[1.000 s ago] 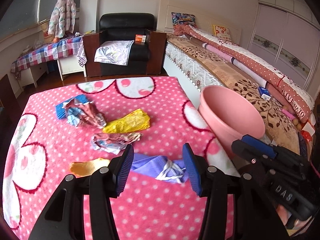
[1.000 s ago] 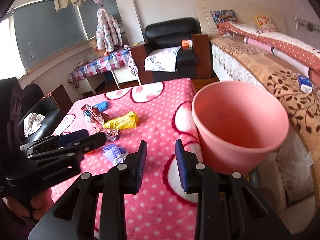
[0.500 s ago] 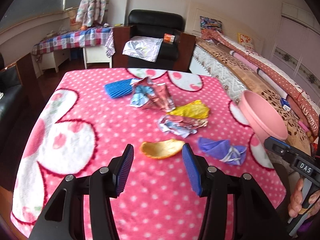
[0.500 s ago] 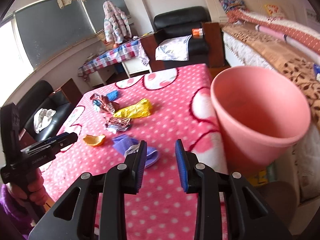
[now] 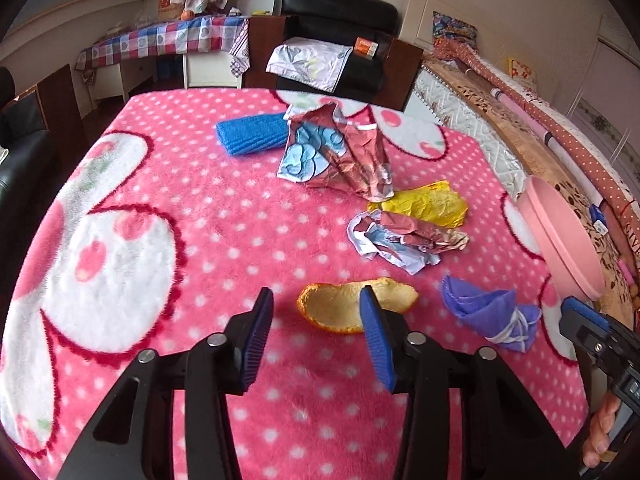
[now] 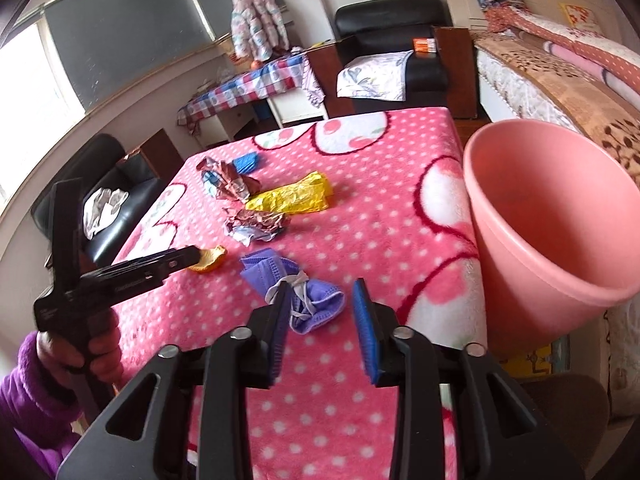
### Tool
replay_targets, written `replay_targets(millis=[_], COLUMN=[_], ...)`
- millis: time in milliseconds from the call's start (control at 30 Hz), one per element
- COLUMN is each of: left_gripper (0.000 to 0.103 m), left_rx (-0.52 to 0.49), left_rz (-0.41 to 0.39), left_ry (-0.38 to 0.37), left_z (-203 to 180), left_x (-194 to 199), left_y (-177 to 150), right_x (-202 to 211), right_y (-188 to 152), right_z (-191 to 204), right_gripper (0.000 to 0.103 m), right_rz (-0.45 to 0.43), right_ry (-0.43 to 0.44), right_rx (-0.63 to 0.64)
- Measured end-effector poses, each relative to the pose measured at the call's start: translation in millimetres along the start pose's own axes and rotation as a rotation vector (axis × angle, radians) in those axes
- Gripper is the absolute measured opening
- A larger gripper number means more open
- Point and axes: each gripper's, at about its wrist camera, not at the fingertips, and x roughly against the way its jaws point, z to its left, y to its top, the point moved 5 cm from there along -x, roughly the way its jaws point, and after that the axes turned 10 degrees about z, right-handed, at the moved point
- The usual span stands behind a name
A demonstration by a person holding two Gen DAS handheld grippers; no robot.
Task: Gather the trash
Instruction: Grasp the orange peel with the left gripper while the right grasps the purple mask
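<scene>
An orange peel (image 5: 344, 308) lies on the pink dotted table cover (image 5: 200, 220). My left gripper (image 5: 316, 300) hovers low over it, jaws closing, the peel just beyond and partly behind the right pad, not pinched. A crumpled purple face mask (image 6: 308, 300) lies between the fingers of my right gripper (image 6: 322, 292), whose jaws are opening and do not press it. The pink bin (image 6: 540, 208) stands off the table's right edge. Farther back lie a small crumpled wrapper (image 5: 404, 240), a yellow wrapper (image 5: 428, 208), a larger foil wrapper (image 5: 340, 156) and a blue ribbed piece (image 5: 252, 134).
A black armchair (image 5: 336, 40) with a pillow stands behind the table, a bed (image 5: 520, 120) along the right. A checked-cloth desk (image 5: 160, 40) is at the back left, a black sofa (image 6: 108, 208) at the left. A hand in a purple sleeve (image 6: 40, 392) holds the left gripper.
My left gripper swung left from the purple mask to the orange peel, dropped lower, and its jaws narrowed. My right gripper moved down toward the mask and its jaws widened.
</scene>
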Motion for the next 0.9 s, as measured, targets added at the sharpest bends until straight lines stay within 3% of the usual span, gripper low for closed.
replay_targets(millis=[133,233,533,900], left_gripper=[0.017,0.007,0.006,0.006], left_rx=[0.011,0.032,0.030,-0.011], left_rz=[0.009,0.010,-0.024,-0.067], left_ry=[0.008,-0.021,-0.022,0.029], left_z=[3,7,10,-1], left_x=[-5,-2,16,28], left_y=[3,5,9,11], right_x=[-7,-16,-48,-59], right_y=[8,13,20,19], right_z=[11,21,27,31], right_gripper=[0.047,0.048,0.049,0.049], right_rz=[0.027,0.061,0.164,0.173], right_ry=[-0.009,-0.006,-0.021,-0.038], right_rx=[0.084,0.146,0.228,0.239])
